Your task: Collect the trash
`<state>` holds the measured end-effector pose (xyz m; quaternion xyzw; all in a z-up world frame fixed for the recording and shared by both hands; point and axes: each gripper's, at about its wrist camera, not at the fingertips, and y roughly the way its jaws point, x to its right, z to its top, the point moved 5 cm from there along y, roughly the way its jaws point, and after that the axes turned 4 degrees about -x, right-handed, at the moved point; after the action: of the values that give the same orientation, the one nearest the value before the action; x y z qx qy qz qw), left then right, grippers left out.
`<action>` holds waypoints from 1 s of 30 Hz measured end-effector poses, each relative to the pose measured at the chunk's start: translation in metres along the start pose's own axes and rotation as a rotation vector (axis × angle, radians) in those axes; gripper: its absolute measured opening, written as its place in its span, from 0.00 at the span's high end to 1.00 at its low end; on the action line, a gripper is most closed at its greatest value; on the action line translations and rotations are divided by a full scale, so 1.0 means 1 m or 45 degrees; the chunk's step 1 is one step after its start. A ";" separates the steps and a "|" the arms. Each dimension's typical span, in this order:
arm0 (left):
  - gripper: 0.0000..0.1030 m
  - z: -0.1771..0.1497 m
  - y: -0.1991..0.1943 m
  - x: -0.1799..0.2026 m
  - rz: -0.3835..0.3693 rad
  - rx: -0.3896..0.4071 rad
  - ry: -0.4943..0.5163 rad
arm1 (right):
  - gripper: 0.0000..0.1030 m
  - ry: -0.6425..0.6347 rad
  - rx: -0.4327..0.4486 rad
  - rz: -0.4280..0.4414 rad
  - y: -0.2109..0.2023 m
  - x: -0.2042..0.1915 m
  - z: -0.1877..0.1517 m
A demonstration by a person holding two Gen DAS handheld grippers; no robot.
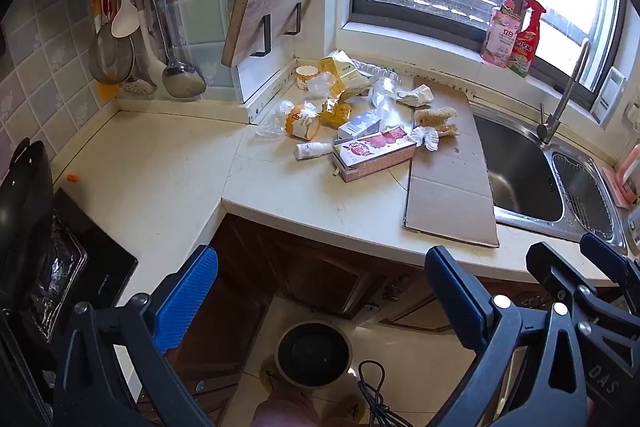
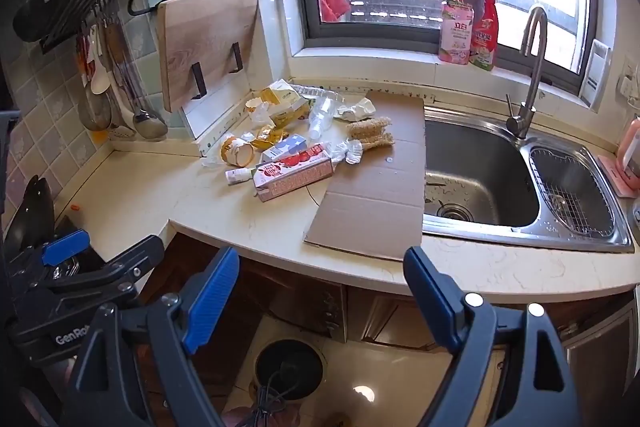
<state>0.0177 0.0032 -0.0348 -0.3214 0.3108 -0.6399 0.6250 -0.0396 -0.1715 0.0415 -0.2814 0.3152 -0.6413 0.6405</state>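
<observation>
We count two grippers: the left gripper and the right gripper. On the sill stand two bottles, one pink bottle and one red spray bottle. We note one pink carton, one cardboard sheet, one cutting board, one faucet, and one floor bin.

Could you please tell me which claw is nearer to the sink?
Right. The right claw hangs open off the counter edge, nearly before the sink; the left claw, also open, hangs further left, nearer the stove.
</observation>
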 end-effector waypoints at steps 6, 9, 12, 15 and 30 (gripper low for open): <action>0.01 -0.003 -0.006 0.002 -0.023 0.021 0.015 | 0.33 0.004 -0.012 0.038 -0.001 -0.002 -0.003; 0.01 -0.004 -0.007 0.003 -0.025 0.025 0.006 | 0.35 -0.009 -0.007 0.043 -0.004 -0.005 -0.003; 0.02 -0.003 -0.011 -0.002 -0.031 0.032 -0.018 | 0.35 -0.025 -0.023 0.071 -0.003 -0.010 -0.005; 0.02 -0.005 -0.012 -0.004 -0.021 0.029 -0.027 | 0.35 -0.031 -0.036 0.068 -0.002 -0.012 -0.008; 0.01 -0.014 -0.018 -0.013 0.021 0.039 -0.029 | 0.35 -0.034 -0.032 0.100 -0.007 -0.017 -0.010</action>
<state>-0.0043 0.0166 -0.0288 -0.3165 0.2967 -0.6357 0.6385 -0.0513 -0.1541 0.0409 -0.2853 0.3254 -0.6079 0.6657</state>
